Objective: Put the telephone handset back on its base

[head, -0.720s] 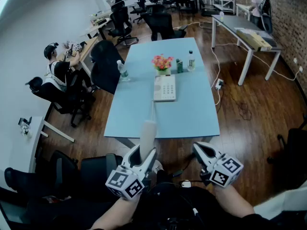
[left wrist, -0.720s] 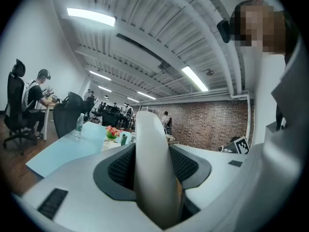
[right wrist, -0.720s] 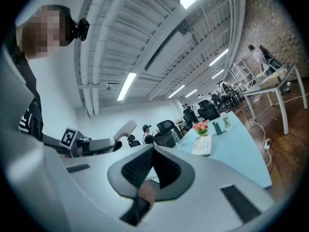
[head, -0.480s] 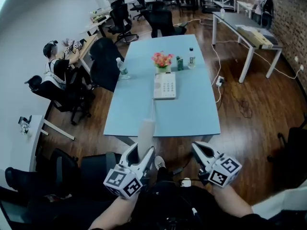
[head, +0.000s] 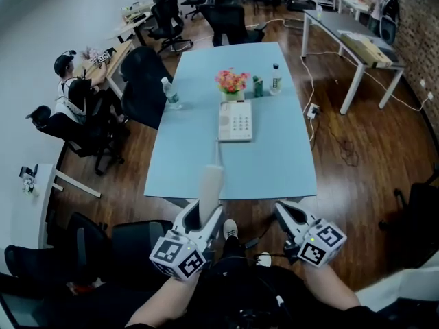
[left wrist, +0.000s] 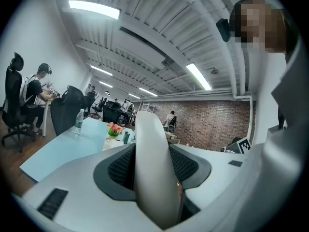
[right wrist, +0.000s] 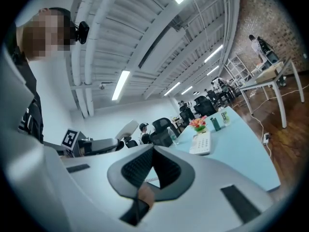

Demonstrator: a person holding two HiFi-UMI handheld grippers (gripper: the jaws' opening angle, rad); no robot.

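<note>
The white telephone handset stands upright between the jaws of my left gripper, which is shut on it close to my body. It fills the middle of the left gripper view as the handset, pinched by both black pads. A thin cord runs from it to the white telephone base, which lies on the light blue table well ahead of both grippers. My right gripper hovers beside the left one, shut with nothing in it. Over its closed jaws the base shows far off.
On the table behind the base stand a pot of flowers, a green can and a bottle; a water bottle sits at its left edge. Black office chairs line the left side. A person sits at a desk far left.
The room has shifted slightly in the head view as the camera moved. Both grippers keep their places near my body, and the left one still holds the handset.
</note>
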